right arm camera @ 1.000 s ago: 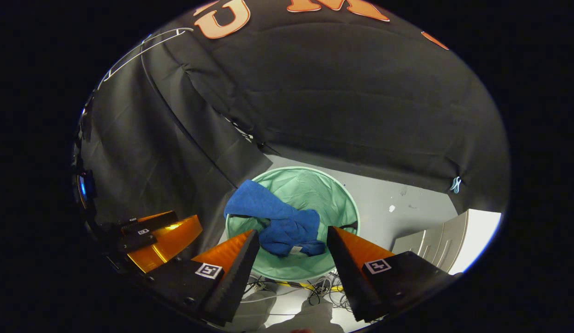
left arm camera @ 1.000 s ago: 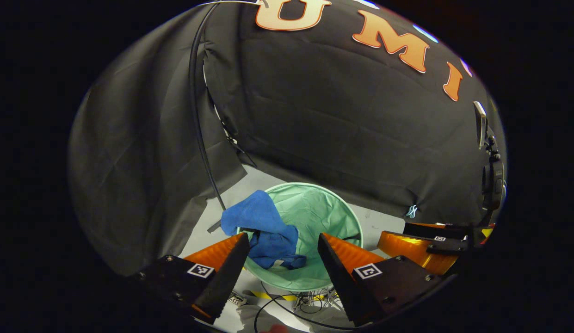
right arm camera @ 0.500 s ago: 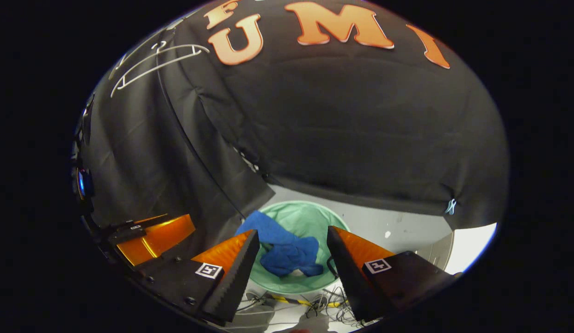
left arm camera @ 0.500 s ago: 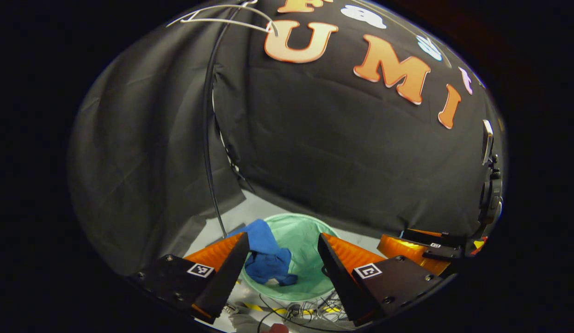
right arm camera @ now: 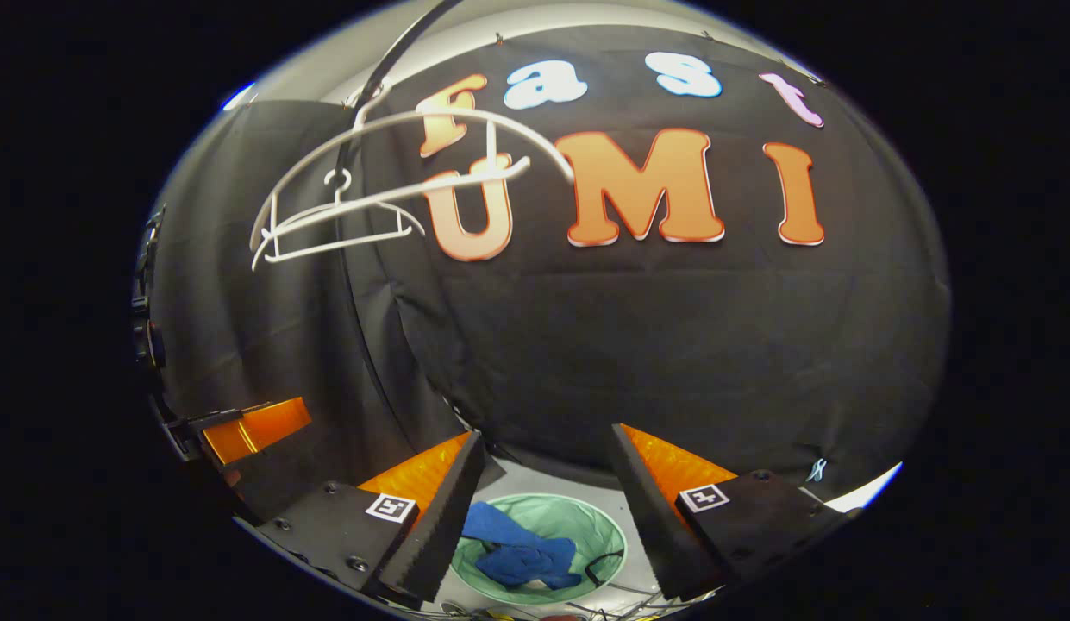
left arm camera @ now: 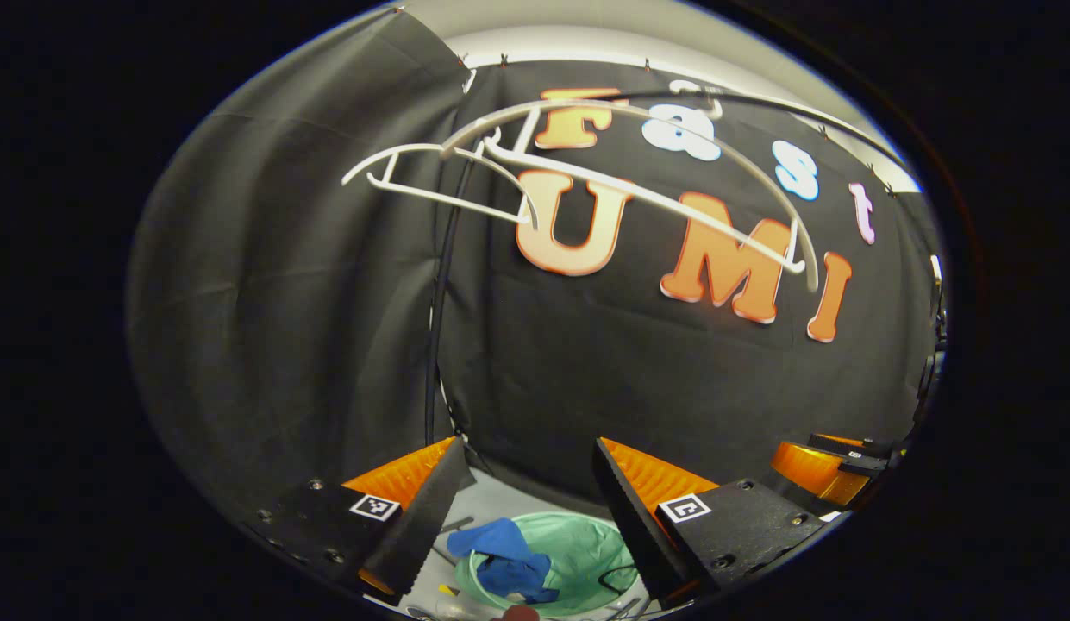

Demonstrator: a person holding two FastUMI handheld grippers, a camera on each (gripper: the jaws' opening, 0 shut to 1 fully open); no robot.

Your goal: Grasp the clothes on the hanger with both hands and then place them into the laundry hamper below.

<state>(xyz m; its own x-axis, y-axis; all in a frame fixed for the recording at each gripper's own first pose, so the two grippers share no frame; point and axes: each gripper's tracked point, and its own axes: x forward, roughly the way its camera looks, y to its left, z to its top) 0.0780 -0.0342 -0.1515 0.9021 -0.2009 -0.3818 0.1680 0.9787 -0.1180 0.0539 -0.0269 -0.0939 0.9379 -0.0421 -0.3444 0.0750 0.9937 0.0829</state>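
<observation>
In the left gripper view, the left gripper (left arm camera: 526,483) points forward at the booth wall with its fingers spread wide and nothing between them. Far below, the blue clothes (left arm camera: 500,556) lie crumpled in the green laundry hamper (left arm camera: 591,552), one fold draped over its near rim. The white hangers (left arm camera: 586,177) hang bare above. The placing step looks done; what remains, I judge, is only to draw both hands clear, or to nudge the draped fold inside.

In the right gripper view, the right gripper (right arm camera: 547,483) is likewise released and empty, raised high and aimed level at the wall. The clothes (right arm camera: 517,552) sit in the hamper (right arm camera: 603,526) beneath it. The left gripper (right arm camera: 250,427) shows at the left edge, possibly open, though it is too small to tell.
</observation>
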